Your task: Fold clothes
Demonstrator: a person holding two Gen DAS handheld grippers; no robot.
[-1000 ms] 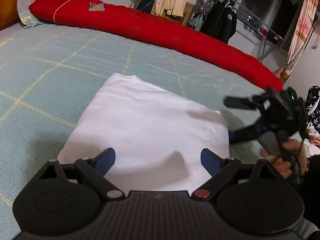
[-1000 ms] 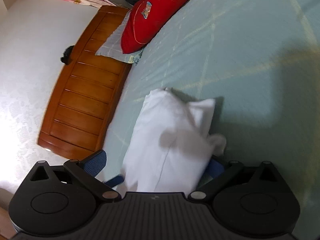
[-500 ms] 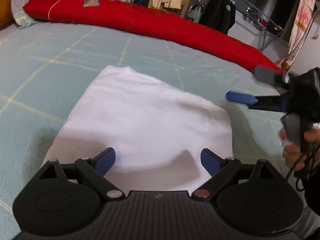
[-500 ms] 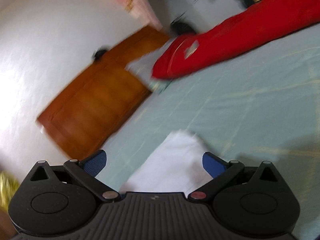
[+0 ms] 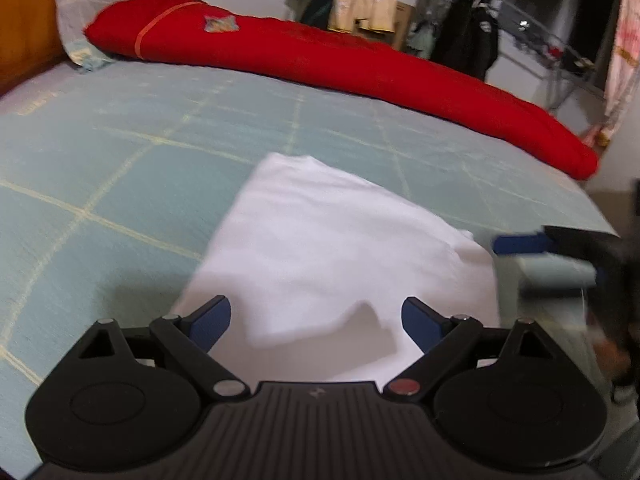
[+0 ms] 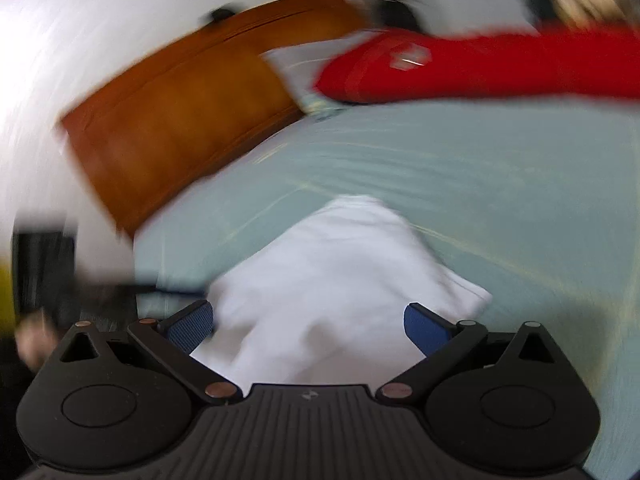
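A folded white garment (image 5: 328,248) lies flat on the pale green bed sheet (image 5: 120,160). My left gripper (image 5: 316,324) hovers open over its near edge, with nothing between the blue pads. From the garment's right side, one blue finger (image 5: 520,244) of my right gripper reaches toward its right corner. In the motion-blurred right wrist view, my right gripper (image 6: 308,328) stands open above the same white garment (image 6: 340,272) and holds nothing. A dark blur (image 6: 80,288) at the left of that view is my left gripper.
A long red quilt (image 5: 360,64) runs along the bed's far side, with a pillow (image 5: 80,12) at its head. The wooden headboard (image 6: 180,112) stands behind. A rack of hanging clothes (image 5: 460,20) is beyond the bed. Bare sheet surrounds the garment.
My right gripper no longer straddles the garment's end: it has swung up and round to a level view and is still moving. My left gripper has drawn back slightly, staying open.
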